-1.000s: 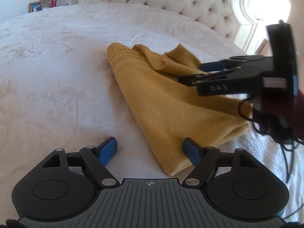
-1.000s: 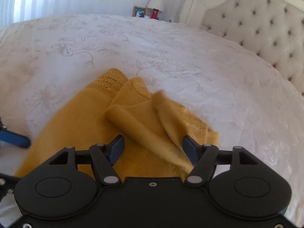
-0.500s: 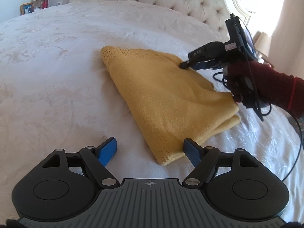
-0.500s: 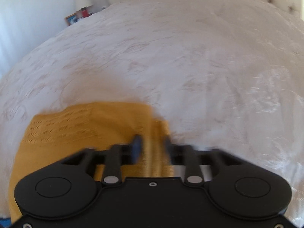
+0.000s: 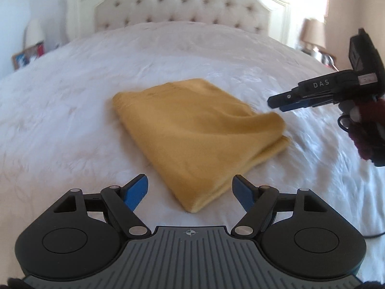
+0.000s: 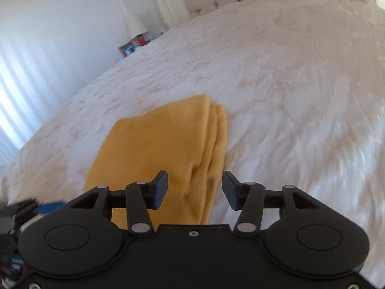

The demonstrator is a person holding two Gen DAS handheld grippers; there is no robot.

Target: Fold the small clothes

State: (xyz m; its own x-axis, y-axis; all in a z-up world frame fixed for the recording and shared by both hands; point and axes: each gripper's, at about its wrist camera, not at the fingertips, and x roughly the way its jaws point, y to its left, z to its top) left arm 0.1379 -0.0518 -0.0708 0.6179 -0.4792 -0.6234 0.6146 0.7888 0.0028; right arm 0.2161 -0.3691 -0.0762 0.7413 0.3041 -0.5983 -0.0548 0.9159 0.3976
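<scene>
A mustard-yellow knit garment (image 5: 192, 137) lies folded into a flat stack on the white bedspread (image 5: 72, 101). It also shows in the right wrist view (image 6: 163, 149), with its layered edge on the right side. My left gripper (image 5: 190, 190) is open and empty, just short of the garment's near corner. My right gripper (image 6: 195, 190) is open and empty, raised over the garment's near edge. In the left wrist view the right gripper (image 5: 284, 102) hovers to the right of the garment, apart from it.
A tufted cream headboard (image 5: 182, 2) stands at the far end of the bed. A bedside table with a lamp (image 6: 134, 26) and a picture frame (image 6: 126, 49) is at the far left. Another lamp (image 5: 312, 33) is at the far right.
The right gripper let go of the garment's folded-over part, opened, and pulled back to the right. The garment now lies flat and folded. The left gripper drew back slightly and stayed open.
</scene>
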